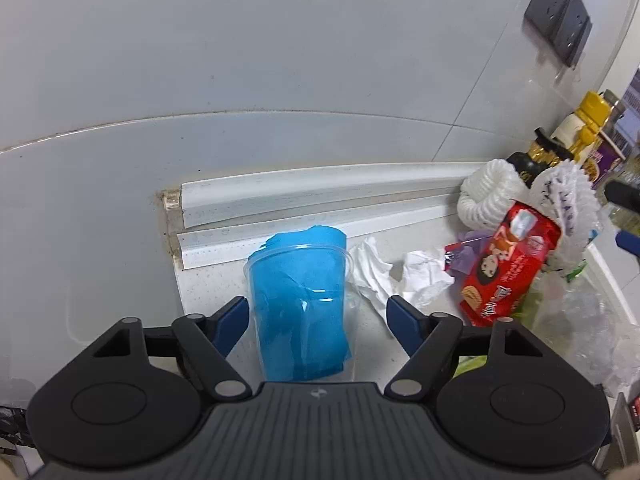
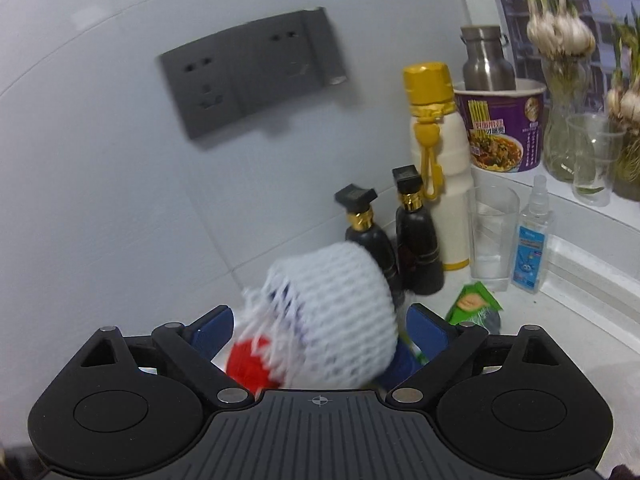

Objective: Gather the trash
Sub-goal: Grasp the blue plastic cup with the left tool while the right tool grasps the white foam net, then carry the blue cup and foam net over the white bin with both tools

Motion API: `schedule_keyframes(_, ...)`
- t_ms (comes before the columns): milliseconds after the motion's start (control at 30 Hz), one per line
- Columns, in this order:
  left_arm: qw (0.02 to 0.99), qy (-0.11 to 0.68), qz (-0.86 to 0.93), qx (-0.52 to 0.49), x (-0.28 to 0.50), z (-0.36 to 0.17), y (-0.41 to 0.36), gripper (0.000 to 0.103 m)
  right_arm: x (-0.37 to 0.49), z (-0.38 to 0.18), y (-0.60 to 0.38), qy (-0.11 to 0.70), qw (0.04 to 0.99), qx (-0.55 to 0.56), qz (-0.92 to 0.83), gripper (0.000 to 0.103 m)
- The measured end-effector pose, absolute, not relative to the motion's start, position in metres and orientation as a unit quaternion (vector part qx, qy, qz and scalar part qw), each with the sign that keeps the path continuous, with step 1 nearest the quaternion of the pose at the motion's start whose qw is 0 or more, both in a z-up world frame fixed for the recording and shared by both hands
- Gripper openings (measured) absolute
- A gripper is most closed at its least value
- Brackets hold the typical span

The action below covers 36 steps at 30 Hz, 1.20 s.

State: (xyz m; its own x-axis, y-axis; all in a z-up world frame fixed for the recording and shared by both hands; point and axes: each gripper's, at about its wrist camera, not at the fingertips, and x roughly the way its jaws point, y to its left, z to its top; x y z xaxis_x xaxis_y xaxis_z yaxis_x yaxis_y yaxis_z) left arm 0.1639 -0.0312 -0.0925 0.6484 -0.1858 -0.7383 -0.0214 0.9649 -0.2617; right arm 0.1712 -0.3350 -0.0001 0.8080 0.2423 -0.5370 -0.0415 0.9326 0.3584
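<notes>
Trash lies scattered along the back of the desk (image 1: 208, 280) where it meets the tiled wall (image 1: 280, 60). In the left wrist view, a clear plastic cup (image 1: 300, 304) stuffed with blue paper stands at lower centre, between the spread jaws of the left gripper (image 1: 316, 312); the near pad sits just beside the cup's left wall, the other well clear on the right, so nothing is clamped yet. To do this step well, the jaws should centre on the cup and close gently, since thin plastic will likely buckle or tip if pinched hard or off-centre.

Right of the cup lie crumpled white tissues (image 1: 400, 276), then a red snack wrapper (image 1: 508, 268) and a white foam fruit net (image 1: 488, 200) at the right edge.

In the right wrist view, the right gripper (image 2: 316, 328) has its jaws wide apart around a white foam net (image 2: 332, 304) at lower centre; whether the pads press on it I cannot tell, as the picture is blurred. A green wrapper (image 2: 474, 304) lies just right of it.

Room is tight on that side: two black bottles (image 2: 396, 248) stand directly behind the net, with a yellow-capped bottle (image 2: 436, 160) and a glass (image 2: 492, 236) close by. The left side of the desk offers open room for withdrawing.
</notes>
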Motion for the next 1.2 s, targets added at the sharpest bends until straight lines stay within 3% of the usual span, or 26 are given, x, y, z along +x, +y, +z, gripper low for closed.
schedule_keyframes(167,0.894,0.43,-0.037,-0.12,0.172,-0.099,-0.032,0.06,0.195,-0.018,-0.338,0.323,0.923,0.19,0.084,0.095)
schedule_keyframes(333,0.895,0.43,-0.029,-0.114,0.174,-0.1,-0.029,0.059,0.205,-0.031,-0.339,0.34,0.909,0.229,0.081,0.091)
schedule_keyframes(400,0.895,0.431,-0.027,-0.114,0.174,-0.099,-0.027,0.058,0.205,-0.031,-0.339,0.341,0.907,0.233,0.079,0.059)
schedule_keyframes(500,0.896,0.428,-0.028,-0.114,0.173,-0.096,-0.026,0.057,0.202,-0.028,-0.339,0.34,0.902,0.254,0.084,0.037)
schedule_keyframes(600,0.9,0.419,-0.032,-0.116,0.172,-0.089,-0.024,0.057,0.195,-0.022,-0.339,0.325,0.905,0.261,0.082,0.025)
schedule_keyframes(733,0.904,0.408,-0.039,-0.119,0.167,-0.079,-0.019,0.057,0.185,-0.01,-0.339,0.307,0.909,0.269,0.086,0.022)
schedule_keyframes(800,0.905,0.404,-0.041,-0.123,0.167,-0.074,-0.017,0.057,0.18,-0.004,-0.339,0.301,0.911,0.268,0.085,0.016)
schedule_keyframes(1133,0.908,0.392,-0.05,-0.142,0.153,-0.065,-0.013,0.057,0.155,0.024,-0.341,0.267,0.916,0.288,0.088,0.015)
schedule_keyframes(1200,0.907,0.391,-0.053,-0.143,0.149,-0.063,-0.011,0.052,0.149,0.03,-0.34,0.259,0.916,0.293,0.092,0.015)
